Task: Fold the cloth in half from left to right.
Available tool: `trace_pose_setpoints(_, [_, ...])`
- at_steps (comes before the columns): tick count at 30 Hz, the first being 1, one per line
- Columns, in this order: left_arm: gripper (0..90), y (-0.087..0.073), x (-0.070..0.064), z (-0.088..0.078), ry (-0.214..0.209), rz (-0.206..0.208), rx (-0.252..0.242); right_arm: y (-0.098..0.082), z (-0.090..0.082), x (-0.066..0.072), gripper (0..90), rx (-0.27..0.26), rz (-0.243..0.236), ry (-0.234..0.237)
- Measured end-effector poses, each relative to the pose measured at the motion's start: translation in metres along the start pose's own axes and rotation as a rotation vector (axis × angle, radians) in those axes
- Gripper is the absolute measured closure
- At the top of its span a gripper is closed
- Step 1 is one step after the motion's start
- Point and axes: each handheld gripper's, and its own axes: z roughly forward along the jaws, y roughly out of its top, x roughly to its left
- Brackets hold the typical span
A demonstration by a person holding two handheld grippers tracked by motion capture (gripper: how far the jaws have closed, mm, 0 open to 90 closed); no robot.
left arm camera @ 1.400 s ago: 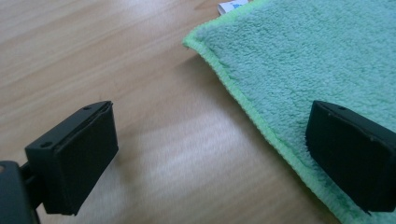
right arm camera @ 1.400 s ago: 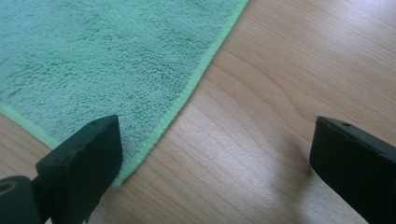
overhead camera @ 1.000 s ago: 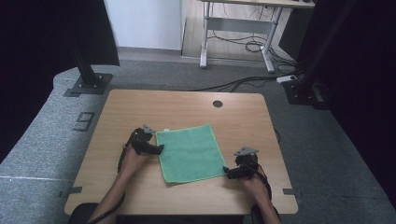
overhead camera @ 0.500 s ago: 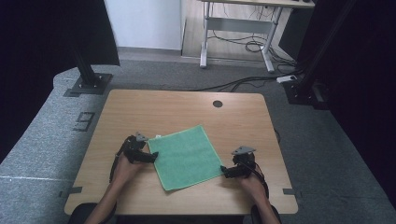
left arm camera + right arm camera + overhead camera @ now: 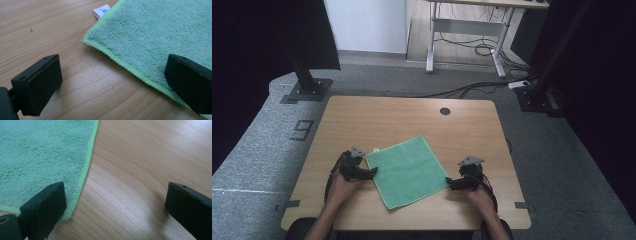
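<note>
Two hand-held tools flanking a flat green terry cloth (image 5: 407, 170) on the light wooden bench (image 5: 387, 120), cloth lying askew, white tag corner toward the far left, left tool (image 5: 373, 173) released at its left edge, right tool (image 5: 449, 182) released by its right corner.

Both forearms come in from the bottom of the high view. The left gripper (image 5: 373, 172) is held low, and its jaws stand wide apart. The right gripper (image 5: 449, 180) is also low, with its jaws wide apart and pointing inward.
</note>
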Motion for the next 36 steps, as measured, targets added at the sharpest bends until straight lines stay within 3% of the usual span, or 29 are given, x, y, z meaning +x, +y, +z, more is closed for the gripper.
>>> trace_pose_setpoints(8, [4.4,0.010,0.012,-0.004,0.025,-0.034,-0.054,-0.003,0.001,-0.002,2.1,-0.015,0.014,0.012])
trace_pose_setpoints(16, [6.7,0.017,0.030,0.001,0.083,-0.066,-0.061,-0.005,0.002,-0.003,0.0,-0.031,0.016,0.009])
trace_pose_setpoints(24, [7.7,0.020,0.034,0.013,0.121,-0.050,-0.029,-0.005,0.002,-0.003,0.0,-0.032,0.014,0.009])
trace_pose_setpoints(30, [8.2,0.017,0.039,0.014,0.081,-0.092,-0.026,-0.005,0.002,-0.003,0.0,-0.032,0.014,0.008])
trace_pose_setpoints(36, [7.2,0.017,0.039,0.014,0.085,-0.095,-0.023,-0.003,0.001,-0.002,2.7,-0.023,0.003,0.017])
